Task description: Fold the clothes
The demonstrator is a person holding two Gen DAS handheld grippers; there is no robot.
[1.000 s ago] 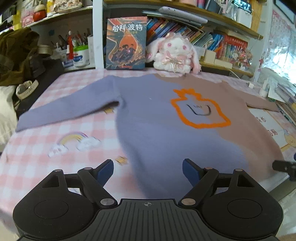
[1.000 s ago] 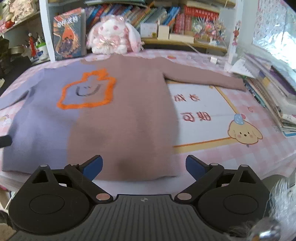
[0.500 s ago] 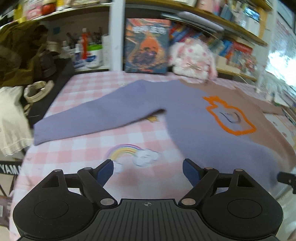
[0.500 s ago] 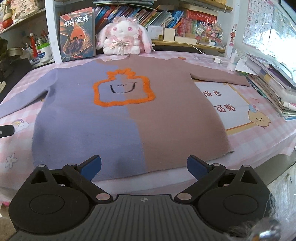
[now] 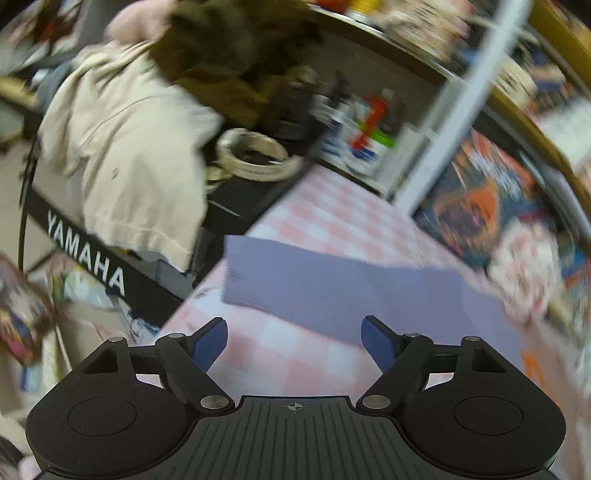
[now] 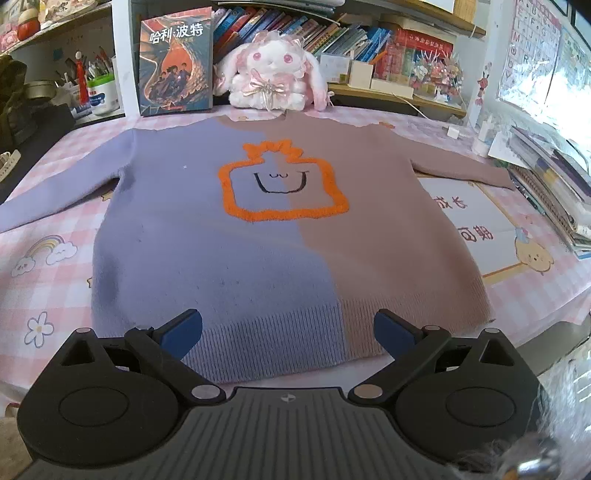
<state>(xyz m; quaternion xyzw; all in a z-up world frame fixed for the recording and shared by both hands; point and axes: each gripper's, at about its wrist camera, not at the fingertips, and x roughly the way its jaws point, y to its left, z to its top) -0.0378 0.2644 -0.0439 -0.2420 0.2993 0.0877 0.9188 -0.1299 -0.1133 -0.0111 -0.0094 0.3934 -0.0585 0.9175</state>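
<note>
Left wrist view is motion-blurred throughout. The book cover and plush toy at the table's far edge are smeared, with no detail readable. The sweater shows only 1 purple sleeve; its body runs off the right edge. Right wrist view: the sweater's hem centre is hidden behind the right gripper, and the left cuff is cut off by the picture's left edge. Book spines are too small to read.
</note>
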